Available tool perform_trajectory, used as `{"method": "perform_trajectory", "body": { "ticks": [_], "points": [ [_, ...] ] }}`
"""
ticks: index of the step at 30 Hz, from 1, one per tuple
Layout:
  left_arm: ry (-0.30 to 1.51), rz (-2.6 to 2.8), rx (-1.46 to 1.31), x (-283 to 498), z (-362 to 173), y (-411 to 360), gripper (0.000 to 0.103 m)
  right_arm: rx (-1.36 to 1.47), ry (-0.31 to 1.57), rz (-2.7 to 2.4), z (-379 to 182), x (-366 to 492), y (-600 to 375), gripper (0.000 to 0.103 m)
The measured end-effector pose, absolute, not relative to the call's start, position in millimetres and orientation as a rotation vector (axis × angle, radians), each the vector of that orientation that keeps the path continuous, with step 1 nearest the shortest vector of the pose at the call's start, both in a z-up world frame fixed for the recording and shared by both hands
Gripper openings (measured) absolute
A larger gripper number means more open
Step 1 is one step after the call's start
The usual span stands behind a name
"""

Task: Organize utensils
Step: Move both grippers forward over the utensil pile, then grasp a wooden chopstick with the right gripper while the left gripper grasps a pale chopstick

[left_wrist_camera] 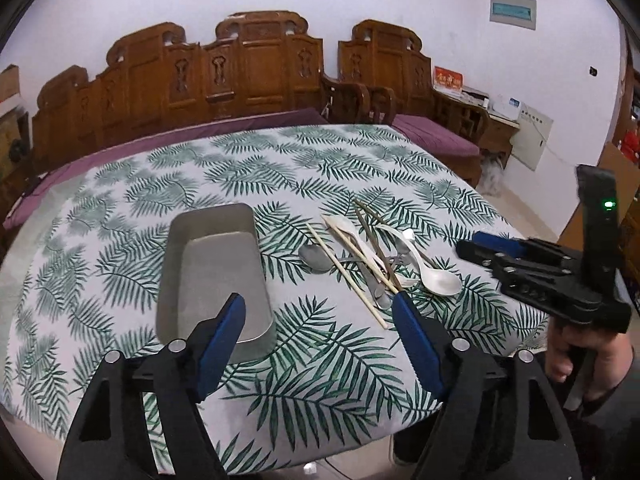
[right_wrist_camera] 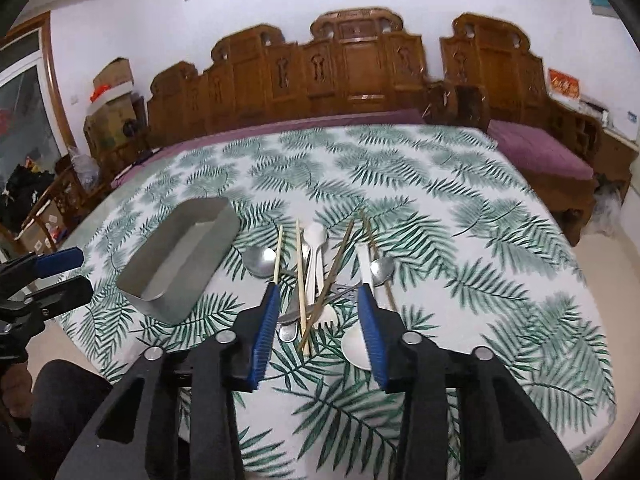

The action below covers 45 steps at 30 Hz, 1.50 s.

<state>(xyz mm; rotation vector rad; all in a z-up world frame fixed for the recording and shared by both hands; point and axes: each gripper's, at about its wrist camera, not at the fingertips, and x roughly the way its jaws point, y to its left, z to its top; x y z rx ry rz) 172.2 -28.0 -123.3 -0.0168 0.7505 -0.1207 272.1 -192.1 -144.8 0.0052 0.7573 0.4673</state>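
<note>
Only left view shows hand (left_wrist_camera: 580,360) gripping right tool (left_wrist_camera: 480,246).

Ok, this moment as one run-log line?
left gripper: open, empty | right gripper: open over utensil pile | metal tray: empty

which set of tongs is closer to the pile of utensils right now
Right. The right tongs hang directly over the near end of the utensil pile, jaws open astride it, nothing held. The left tongs hover open between the metal tray and the pile.
</note>
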Motion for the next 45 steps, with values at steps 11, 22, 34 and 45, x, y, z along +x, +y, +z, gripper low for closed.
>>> {"method": "perform_trajectory", "body": {
  "ticks": [11,22,34,45],
  "points": [
    [0.811,-0.104,-0.024,200,-152,-30,0.065,0.021,0.919,0.491,-210,329,-163,0.021],
    [0.859,-0.096,-0.023,210,-172,-32,0.065,0.012,0.956,0.474,-223,335,-163,0.014],
    [0.897,-0.11,0.012,238,-188,-54,0.065,0.064,0.929,0.485,-212,332,-184,0.006],
    [0.963,-0.109,-0.034,271,-219,-63,0.052,0.103,0.867,0.491,-194,329,-203,0.005]
  ]
}}
